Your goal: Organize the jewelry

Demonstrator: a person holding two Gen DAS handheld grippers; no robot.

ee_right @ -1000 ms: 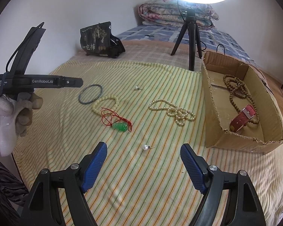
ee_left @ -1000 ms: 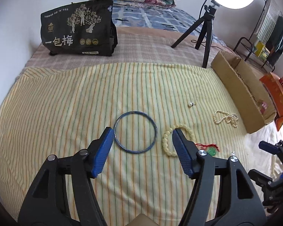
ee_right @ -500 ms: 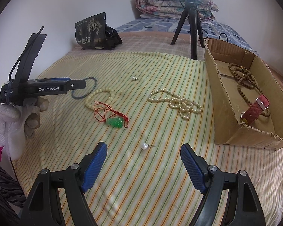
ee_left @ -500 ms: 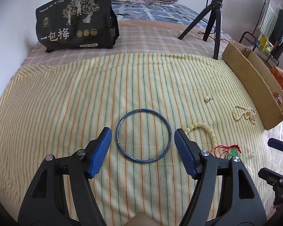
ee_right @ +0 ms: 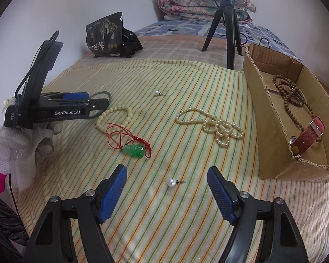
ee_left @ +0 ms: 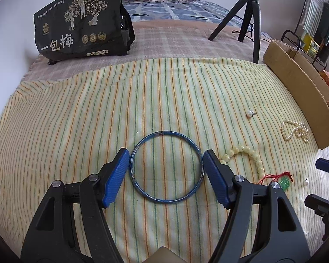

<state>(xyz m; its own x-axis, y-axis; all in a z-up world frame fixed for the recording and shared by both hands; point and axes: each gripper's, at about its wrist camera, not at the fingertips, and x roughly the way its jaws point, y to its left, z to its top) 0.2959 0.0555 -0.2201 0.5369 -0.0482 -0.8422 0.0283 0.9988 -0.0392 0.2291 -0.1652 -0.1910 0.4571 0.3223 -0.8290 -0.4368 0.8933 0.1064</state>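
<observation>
A blue bangle (ee_left: pixel 165 167) lies flat on the striped cloth. My left gripper (ee_left: pixel 165 171) is open, its blue pads on either side of the bangle, close to its rim. A cream bead bracelet (ee_left: pixel 243 153) lies right of it, then a green pendant on red cord (ee_right: pixel 133 150). My right gripper (ee_right: pixel 166 191) is open and empty, with a pearl earring (ee_right: pixel 172 182) between its fingers on the cloth. A pearl necklace (ee_right: pixel 210 125) and a second pearl earring (ee_right: pixel 158 93) lie further off. The cardboard box (ee_right: pixel 272 135) holds brown beads and a red strap.
A black printed bag (ee_left: pixel 81 28) stands at the back left. A ring-light tripod (ee_left: pixel 247 15) stands behind the cloth near the box. Folded quilts (ee_right: pixel 204 4) lie at the far wall. The left gripper shows in the right wrist view (ee_right: pixel 54 109).
My left gripper has moved forward and down until the blue bangle sits between its pads. My right gripper has crept forward toward the pearl earring. Both stayed open.
</observation>
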